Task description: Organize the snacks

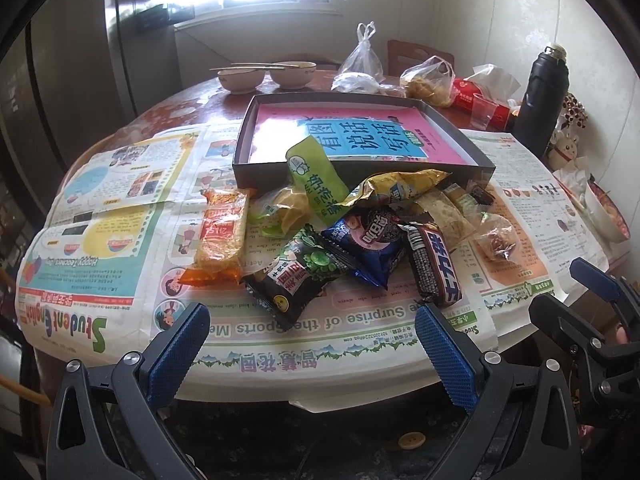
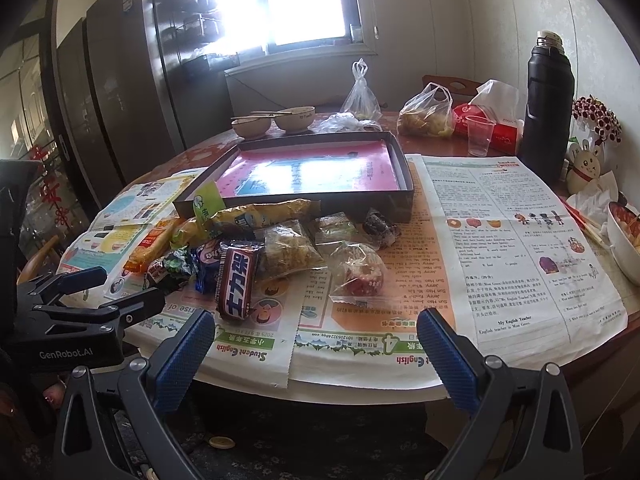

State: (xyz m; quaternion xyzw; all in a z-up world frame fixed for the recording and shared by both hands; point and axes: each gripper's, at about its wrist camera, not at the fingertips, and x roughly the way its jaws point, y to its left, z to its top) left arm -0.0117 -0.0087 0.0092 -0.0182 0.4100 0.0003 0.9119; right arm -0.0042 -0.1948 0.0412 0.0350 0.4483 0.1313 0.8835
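Your left gripper [image 1: 312, 344] and right gripper [image 2: 316, 348] both hang spread and empty off the table's [image 1: 240, 96] near edge. The snack pile [image 1: 344, 232] lies at 12 o'clock, touching the dark tray [image 1: 360, 168]. Only the left view shows the orange packet [image 1: 220, 236] whole.

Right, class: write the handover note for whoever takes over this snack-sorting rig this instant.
Left gripper: open, empty, hanging off the table's near edge.
Right gripper: open, empty, also short of the pile.
Snack pile: heaped on the newspaper in front of the dark box. Green packet leans over the box's front wall. Snickers bar lies nearest the right gripper.
Done: nothing sorted; the box holds only a pink book.
Left: probably move every snack into the box.
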